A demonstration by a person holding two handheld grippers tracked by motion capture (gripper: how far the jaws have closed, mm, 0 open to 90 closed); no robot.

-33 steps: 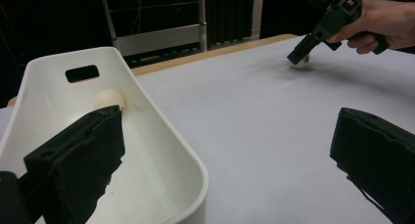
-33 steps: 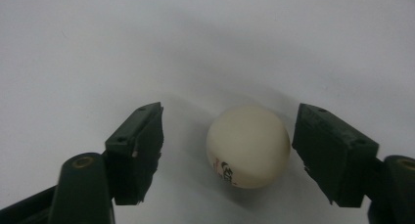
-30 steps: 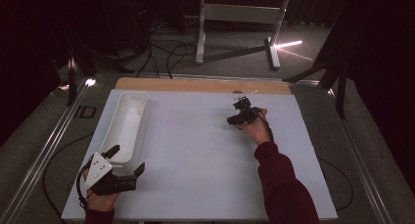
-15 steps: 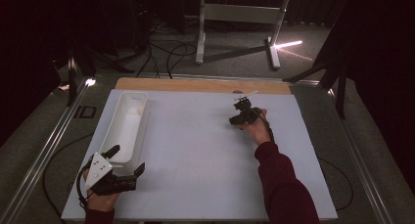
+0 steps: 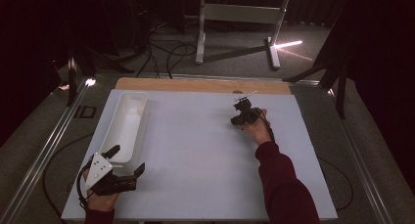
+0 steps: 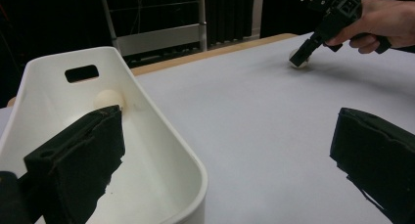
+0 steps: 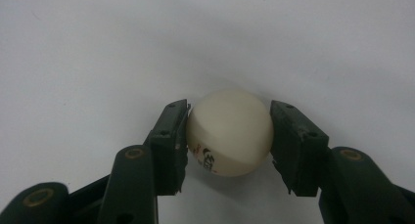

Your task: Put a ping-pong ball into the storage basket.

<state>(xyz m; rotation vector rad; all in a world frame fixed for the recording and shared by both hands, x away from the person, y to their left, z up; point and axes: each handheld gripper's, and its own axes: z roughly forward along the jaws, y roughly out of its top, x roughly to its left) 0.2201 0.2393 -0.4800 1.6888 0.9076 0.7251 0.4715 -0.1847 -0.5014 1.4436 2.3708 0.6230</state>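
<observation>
**Ball clamped in my right claw at the far side of the sheet**

The ball point(image 7: 229, 133) sits on the white sheet point(image 5: 195, 150), a broad, flat, matte surface that covers nearly the whole table; a strip of pale wood point(image 5: 186, 83) shows along its far edge. Next in size is the white tub point(image 5: 125, 126), a long, smooth plastic bin with rounded corners and a slot handle cut in its end wall, lying along the left side of the sheet. A second round, cream ball point(image 6: 107, 98) rests inside it near the far end.

My left claw point(image 5: 126, 160) hovers low at the near end of the tub, its blocky black jaws spread wide with nothing between them.

My right claw point(image 7: 229, 136) is far across the sheet, near the wooden strip. Its jaws have just been closing, and the ribbed black pads point(image 7: 171, 131) now press on both sides of the ball. The ball is small, smooth, off-white and slightly glossy, with a little red and black print low on its face. It touches the sheet.
</observation>
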